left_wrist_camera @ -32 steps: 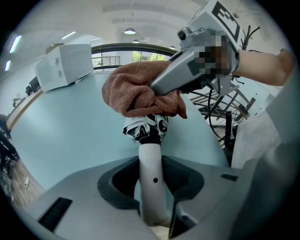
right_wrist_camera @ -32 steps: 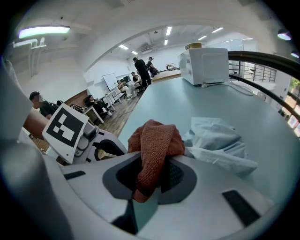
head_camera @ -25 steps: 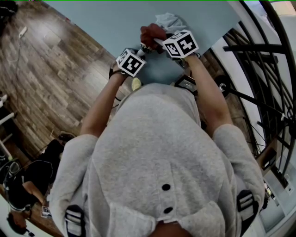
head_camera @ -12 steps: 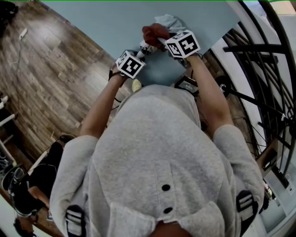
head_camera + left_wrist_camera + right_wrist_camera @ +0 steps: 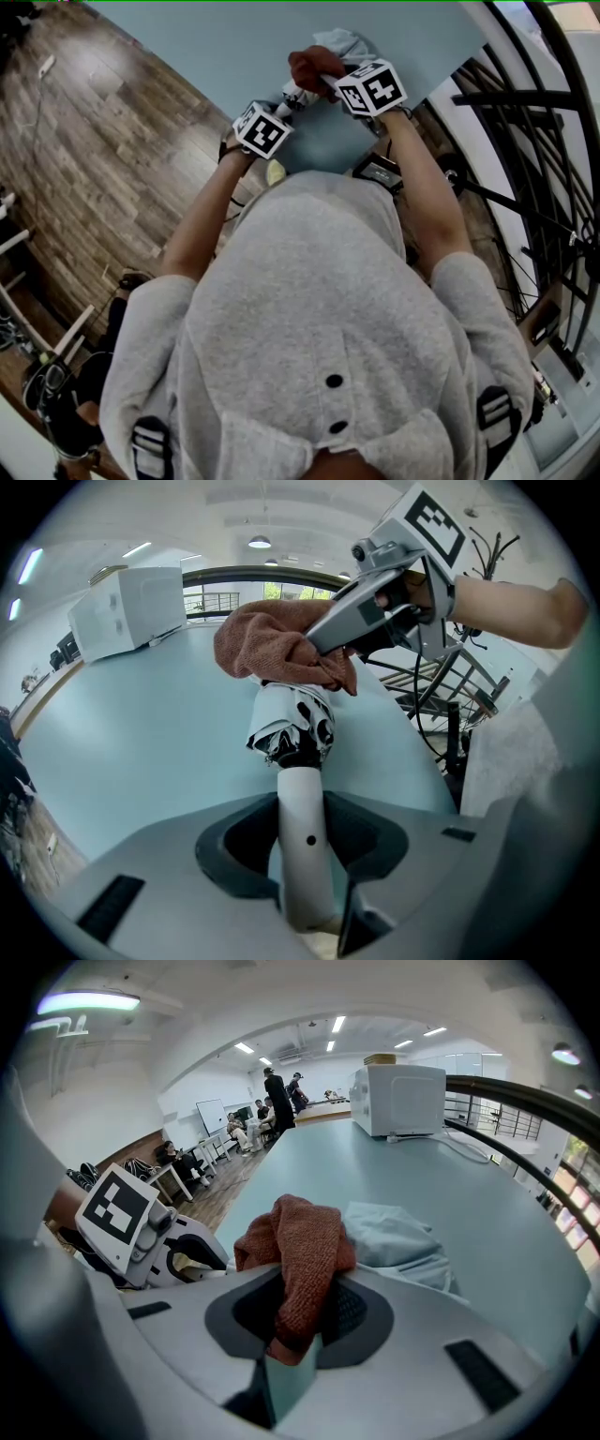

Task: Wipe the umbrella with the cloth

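Left gripper view: umbrella handle [image 5: 305,846] clamped between jaws, cloth [image 5: 272,649] beyond.

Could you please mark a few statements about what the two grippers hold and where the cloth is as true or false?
1. The left gripper grips the umbrella by its white handle. True.
2. The right gripper is empty. False: it is shut on the reddish-brown cloth.
3. The cloth hangs well clear of the umbrella. False: it sits against the umbrella's folded top.
4. A white box stands on the table. True.
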### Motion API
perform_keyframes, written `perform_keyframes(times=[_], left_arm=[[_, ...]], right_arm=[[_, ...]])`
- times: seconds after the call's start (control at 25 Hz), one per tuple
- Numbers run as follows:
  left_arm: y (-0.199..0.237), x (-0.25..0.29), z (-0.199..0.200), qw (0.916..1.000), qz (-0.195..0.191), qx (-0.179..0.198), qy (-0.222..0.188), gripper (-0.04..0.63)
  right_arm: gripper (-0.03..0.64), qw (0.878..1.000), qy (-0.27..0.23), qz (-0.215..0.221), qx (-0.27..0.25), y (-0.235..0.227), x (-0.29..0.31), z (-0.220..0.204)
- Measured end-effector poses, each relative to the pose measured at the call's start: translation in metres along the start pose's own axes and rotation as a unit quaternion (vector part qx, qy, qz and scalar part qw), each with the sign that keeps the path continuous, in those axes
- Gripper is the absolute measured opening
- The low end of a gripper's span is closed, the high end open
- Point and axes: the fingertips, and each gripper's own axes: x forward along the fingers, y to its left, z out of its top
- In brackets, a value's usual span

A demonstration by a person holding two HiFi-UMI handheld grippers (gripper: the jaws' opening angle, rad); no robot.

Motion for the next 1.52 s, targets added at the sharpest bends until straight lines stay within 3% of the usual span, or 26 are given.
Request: perform_keyframes(times=[1.52], left_arm=[[-0.002,0.0,-0.002,1.0,0.001,-0.003,0.002,0.158]], right_arm=[[0.074,0.999,0.002,-0.034,0.004,-0.035,-0.016,0.003]])
